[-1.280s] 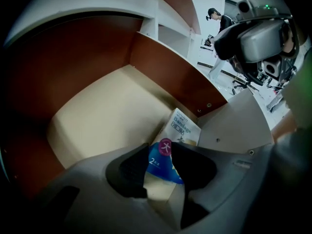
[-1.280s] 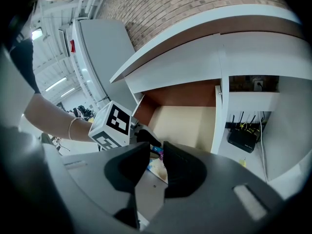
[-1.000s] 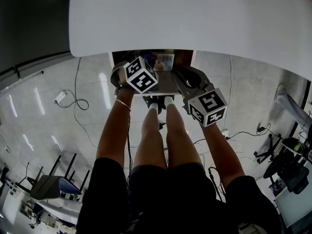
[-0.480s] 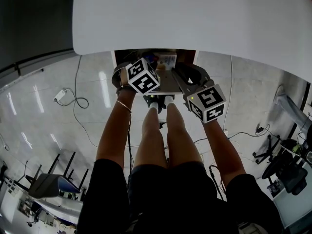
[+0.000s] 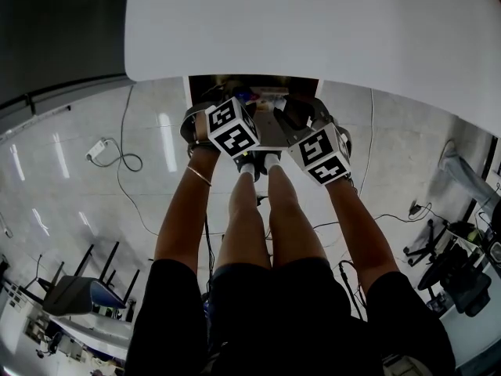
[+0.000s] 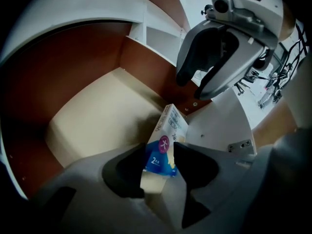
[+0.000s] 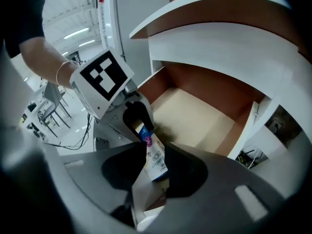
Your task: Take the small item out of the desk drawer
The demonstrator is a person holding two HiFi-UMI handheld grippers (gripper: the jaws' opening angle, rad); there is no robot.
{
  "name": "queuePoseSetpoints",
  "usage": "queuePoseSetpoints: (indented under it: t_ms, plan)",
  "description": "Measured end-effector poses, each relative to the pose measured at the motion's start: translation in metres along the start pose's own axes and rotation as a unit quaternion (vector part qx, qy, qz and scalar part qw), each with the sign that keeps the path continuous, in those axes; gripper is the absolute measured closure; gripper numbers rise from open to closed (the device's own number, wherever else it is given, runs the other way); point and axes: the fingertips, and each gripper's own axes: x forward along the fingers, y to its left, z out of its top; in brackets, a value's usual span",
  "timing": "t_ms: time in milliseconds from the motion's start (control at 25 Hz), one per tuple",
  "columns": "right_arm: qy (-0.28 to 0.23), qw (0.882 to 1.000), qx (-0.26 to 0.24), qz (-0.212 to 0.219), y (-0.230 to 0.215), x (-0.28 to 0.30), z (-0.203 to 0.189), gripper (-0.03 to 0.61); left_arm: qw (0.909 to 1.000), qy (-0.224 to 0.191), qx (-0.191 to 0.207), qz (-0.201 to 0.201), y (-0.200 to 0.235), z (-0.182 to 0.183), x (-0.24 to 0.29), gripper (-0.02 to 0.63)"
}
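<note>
Half done, by the look: left gripper clamped on the blue end of the box, at the front of the open drawer. Right gripper opening, box between its jaws. Next, probably: draw right away, lift box clear.

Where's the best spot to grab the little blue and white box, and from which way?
Pinch the small box across its width, near one end, coming along its length. It is long and slim, so jaws span it easily. The left gripper grips its blue end that way; the right gripper's jaws are opening around the white end.
</note>
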Motion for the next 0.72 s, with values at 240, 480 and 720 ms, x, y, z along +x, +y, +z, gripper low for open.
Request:
queuePoseSetpoints:
  t_ms: [240, 480, 720]
  plan:
    - [0.046, 0.996, -0.079, 0.006, 0.001, 0.016, -0.006, 0.451, 0.9999, -0.001, 0.01, -0.004, -0.004, 0.001, -0.003, 0.436]
    - [0.079, 0.99, -0.116, 0.024, 0.004, 0.031, -0.012, 0.438, 0.9998, -0.001, 0.017, -0.006, -0.007, -0.001, -0.006, 0.439]
    - [0.107, 0.98, -0.163, 0.027, 0.005, 0.047, -0.013, 0.421, 0.9997, -0.003, 0.021, -0.009, -0.007, -0.005, -0.007, 0.44]
